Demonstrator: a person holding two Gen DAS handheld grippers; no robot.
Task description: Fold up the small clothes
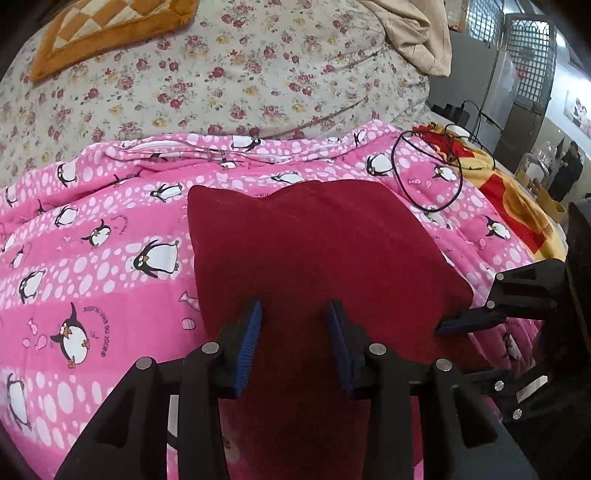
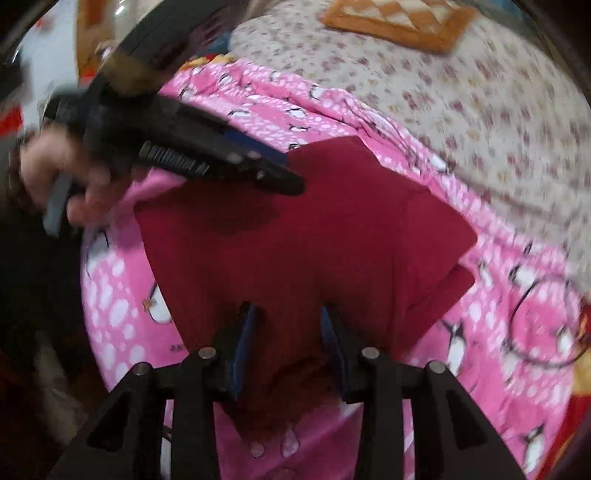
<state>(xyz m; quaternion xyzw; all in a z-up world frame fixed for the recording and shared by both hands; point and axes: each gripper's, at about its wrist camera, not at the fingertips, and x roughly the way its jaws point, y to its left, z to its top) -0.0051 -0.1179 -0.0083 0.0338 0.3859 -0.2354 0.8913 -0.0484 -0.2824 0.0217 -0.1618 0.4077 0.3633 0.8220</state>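
Note:
A dark red garment [image 1: 314, 251] lies folded flat on a pink penguin quilt [image 1: 92, 258]. My left gripper [image 1: 295, 310] hovers over its near edge with blue-padded fingers apart and nothing between them. My right gripper [image 1: 439, 328] comes in at the garment's right edge in the left wrist view. In the blurred right wrist view my right gripper [image 2: 288, 314] is open over the garment [image 2: 332, 229], and my left gripper [image 2: 291, 181] reaches in from the left over its far side.
A floral sheet [image 1: 240, 74] covers the bed behind the quilt, with an orange checked cushion [image 1: 110, 29] on it. A black looped cable [image 1: 428, 173] lies on the quilt right of the garment. A red and yellow blanket [image 1: 517, 206] lies at the right edge.

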